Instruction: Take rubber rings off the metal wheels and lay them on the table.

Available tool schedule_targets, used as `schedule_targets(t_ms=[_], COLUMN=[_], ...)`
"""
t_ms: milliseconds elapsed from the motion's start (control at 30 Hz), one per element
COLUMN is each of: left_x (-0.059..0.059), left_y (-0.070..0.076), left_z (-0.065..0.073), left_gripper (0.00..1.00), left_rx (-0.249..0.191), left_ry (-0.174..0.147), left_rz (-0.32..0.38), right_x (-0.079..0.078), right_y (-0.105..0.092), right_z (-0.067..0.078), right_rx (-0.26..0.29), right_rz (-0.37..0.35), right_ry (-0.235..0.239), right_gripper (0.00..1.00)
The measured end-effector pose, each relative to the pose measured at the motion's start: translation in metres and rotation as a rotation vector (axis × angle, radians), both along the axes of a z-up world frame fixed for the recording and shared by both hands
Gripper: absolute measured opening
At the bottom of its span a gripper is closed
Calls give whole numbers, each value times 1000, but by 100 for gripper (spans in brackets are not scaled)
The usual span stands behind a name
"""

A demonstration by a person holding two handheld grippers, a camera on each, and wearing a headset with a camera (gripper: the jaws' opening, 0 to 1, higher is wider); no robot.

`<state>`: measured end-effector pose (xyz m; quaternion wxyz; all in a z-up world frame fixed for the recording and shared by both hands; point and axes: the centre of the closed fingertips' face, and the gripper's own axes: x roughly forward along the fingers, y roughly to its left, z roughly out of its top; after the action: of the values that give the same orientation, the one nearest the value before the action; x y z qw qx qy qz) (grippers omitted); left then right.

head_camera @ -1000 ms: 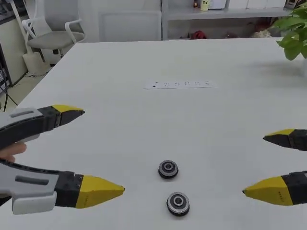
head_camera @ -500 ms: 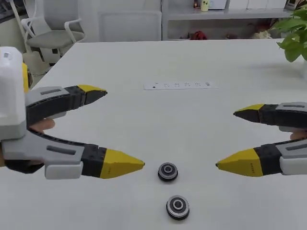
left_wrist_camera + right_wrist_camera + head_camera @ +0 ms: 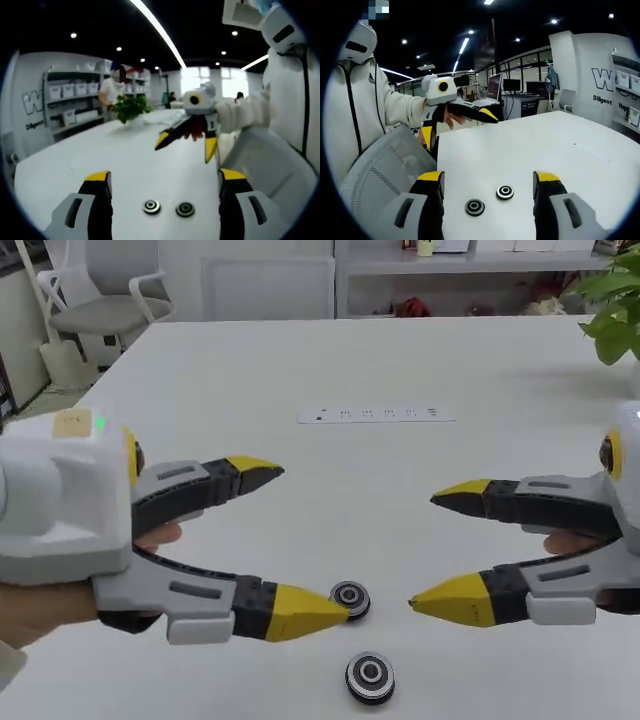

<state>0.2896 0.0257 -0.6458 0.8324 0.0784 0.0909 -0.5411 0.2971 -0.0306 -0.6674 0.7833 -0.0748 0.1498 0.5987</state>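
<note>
Two small metal wheels with black rubber rings lie flat on the white table [image 3: 300, 360]. The farther wheel [image 3: 350, 598] [image 3: 151, 206] [image 3: 505, 192] sits just right of my left gripper's lower tip. The nearer wheel [image 3: 370, 677] [image 3: 185, 209] [image 3: 474, 207] lies close to the table's front edge. My left gripper [image 3: 312, 540] [image 3: 164, 175] [image 3: 459, 127] comes in from the left, open and holding nothing. Opposite it hangs my right gripper [image 3: 423, 551] [image 3: 489, 176] [image 3: 185, 147], also open and holding nothing. Both hover over the table, with the farther wheel between them.
A flush socket strip [image 3: 378, 416] is set into the table beyond the wheels. A potted plant [image 3: 610, 310] [image 3: 129, 107] stands at the far right corner. An office chair [image 3: 110, 310] and shelves are behind the table. A person stands far off by the shelves.
Both grippers have come in from the sides toward the middle, with their tips now flanking the farther wheel. The wheels have not moved.
</note>
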Motion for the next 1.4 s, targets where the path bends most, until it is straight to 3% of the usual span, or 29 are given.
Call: schedule_targets(t_ms=[233,500,667,867,1400], left_x=[-9,-10,-11,-8,-24], left_y=[-8,-16,-20,-26,-41], left_z=[-25,-48,-60,-69,-108], left_gripper=[81,73,71,62,42], left_rx=[11,35,58,48,130], left_ry=[11,21,26,45,70], left_rz=[-26,-48,-63,-63,-142], right_x=[-6,-18,-22,-25,-30], right_y=[1,8,10,8,10], right_z=[-22,-55,-70,-87,-115], right_rx=[44,-37,-46,-83,-152], right_rz=[5,57,81,95,127], right_ry=[55,76,103,108,119], right_gripper=[62,56,51,45,34])
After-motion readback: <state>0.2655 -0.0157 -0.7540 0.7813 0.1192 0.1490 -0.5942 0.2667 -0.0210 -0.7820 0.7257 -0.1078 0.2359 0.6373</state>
